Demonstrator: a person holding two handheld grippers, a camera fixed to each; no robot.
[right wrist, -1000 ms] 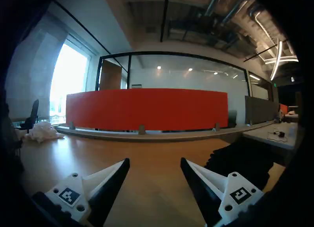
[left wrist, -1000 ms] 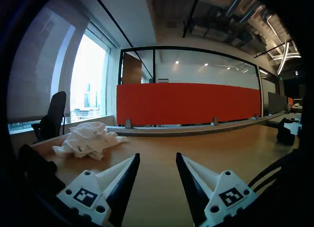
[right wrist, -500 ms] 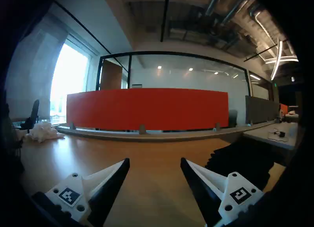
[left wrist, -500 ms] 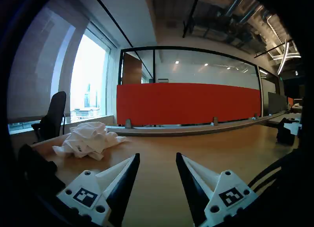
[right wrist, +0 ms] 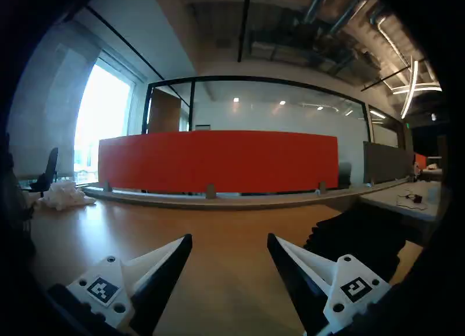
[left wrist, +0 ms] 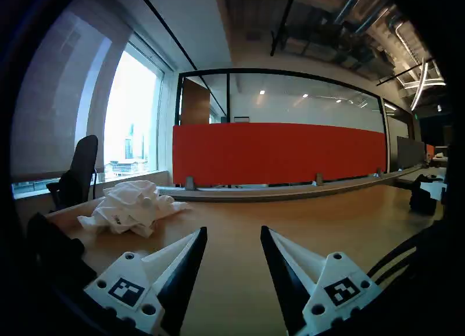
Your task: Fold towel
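Note:
A crumpled white towel (left wrist: 132, 207) lies in a heap on the wooden table (left wrist: 325, 217), ahead and to the left of my left gripper (left wrist: 232, 238). That gripper hovers low over the table, open, with nothing between its fingers. In the right gripper view the same towel (right wrist: 63, 195) is small and far off at the left. My right gripper (right wrist: 229, 246) is also open and empty, low over the bare wood. A stack of dark folded cloth (right wrist: 360, 236) rests on the table just right of it.
A red divider panel (left wrist: 279, 153) runs along the table's far edge. A black office chair (left wrist: 75, 179) stands by the window at the left. A dark object (left wrist: 423, 196) sits at the table's right end. Another desk (right wrist: 407, 199) holds small items.

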